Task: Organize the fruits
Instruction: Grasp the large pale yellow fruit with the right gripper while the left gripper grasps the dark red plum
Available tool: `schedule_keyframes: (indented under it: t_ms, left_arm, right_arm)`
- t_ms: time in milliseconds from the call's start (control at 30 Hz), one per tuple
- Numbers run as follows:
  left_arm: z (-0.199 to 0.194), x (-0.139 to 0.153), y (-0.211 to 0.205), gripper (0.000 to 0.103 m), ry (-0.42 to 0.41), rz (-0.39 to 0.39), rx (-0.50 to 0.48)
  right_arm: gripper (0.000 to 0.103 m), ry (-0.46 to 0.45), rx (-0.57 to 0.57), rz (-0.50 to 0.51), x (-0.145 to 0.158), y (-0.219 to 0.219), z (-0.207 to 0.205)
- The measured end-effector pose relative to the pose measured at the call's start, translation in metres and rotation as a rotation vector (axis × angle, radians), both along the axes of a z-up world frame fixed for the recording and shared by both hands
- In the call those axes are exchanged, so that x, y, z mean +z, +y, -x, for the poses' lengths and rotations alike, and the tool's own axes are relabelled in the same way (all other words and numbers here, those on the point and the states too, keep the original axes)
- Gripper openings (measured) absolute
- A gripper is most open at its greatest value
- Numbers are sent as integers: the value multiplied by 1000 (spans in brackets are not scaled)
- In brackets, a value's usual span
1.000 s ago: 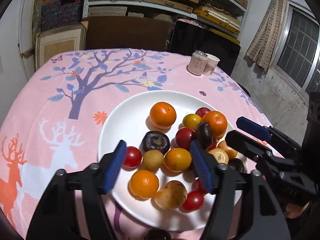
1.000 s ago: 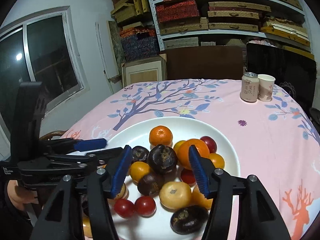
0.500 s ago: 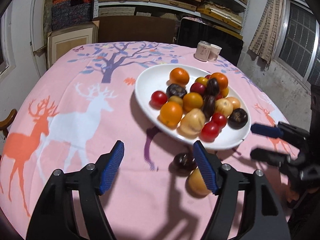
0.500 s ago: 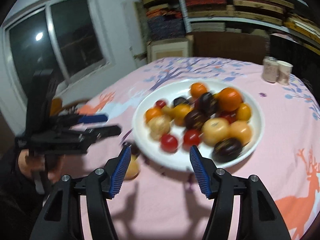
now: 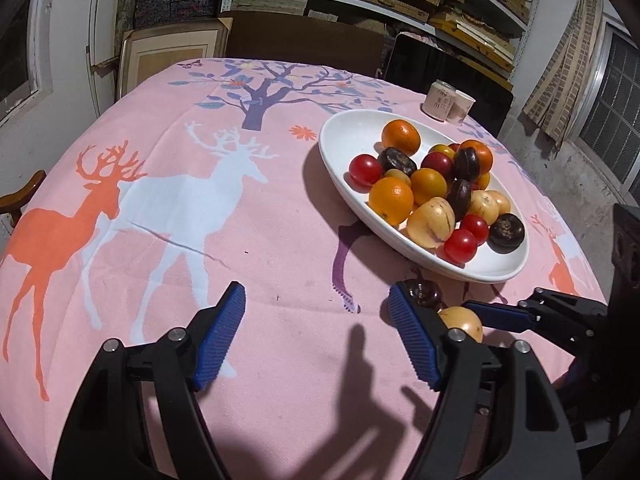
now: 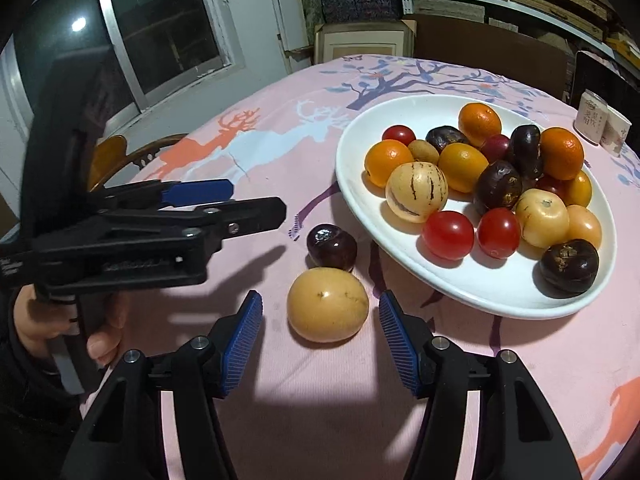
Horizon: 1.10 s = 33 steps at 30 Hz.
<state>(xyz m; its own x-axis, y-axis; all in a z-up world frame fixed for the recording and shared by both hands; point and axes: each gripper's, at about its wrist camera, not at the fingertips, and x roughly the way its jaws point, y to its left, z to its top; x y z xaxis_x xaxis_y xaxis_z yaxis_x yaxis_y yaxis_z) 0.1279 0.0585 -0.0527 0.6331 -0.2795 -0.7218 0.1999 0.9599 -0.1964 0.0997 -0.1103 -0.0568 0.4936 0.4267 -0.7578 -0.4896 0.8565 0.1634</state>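
Right wrist view: parted fingers [image 6: 240, 344] flank yellow fruit [image 6: 327, 304], untouched, beside plate [image 6: 400, 256] rim.

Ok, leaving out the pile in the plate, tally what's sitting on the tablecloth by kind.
Plate: 1
Can: 1
Cup: 1
Dark fruit: 1
Yellow fruit: 1
Total: 5
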Motion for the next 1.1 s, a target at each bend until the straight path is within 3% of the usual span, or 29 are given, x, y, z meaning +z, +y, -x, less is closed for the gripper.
schedule_keyframes:
  t_ms: [133, 367, 633, 867, 1000, 1100]
  left_arm:
    - [-1, -1, -1, 72, 9, 3, -3]
    - [-1, -2, -7, 72, 10, -18, -14]
    - [10, 5, -60, 72, -43, -161, -151]
    - [36, 2, -92, 72, -50, -191, -278]
    - [38, -2, -101, 72, -27, -168, -309]
    - [26, -7, -109, 61, 15, -149, -314]
  right_arm:
    - [42, 21, -12, -2, -5, -2, -5]
    - [42, -23, -55, -53, 4, -28, 8]
    - [42, -56, -183, -141, 10, -97, 23]
    - [42, -61, -186, -170, 8, -111, 31]
    - [42, -36, -185, -208, 7, -120, 28]
    - [42, -31, -184, -225, 8, -120, 30]
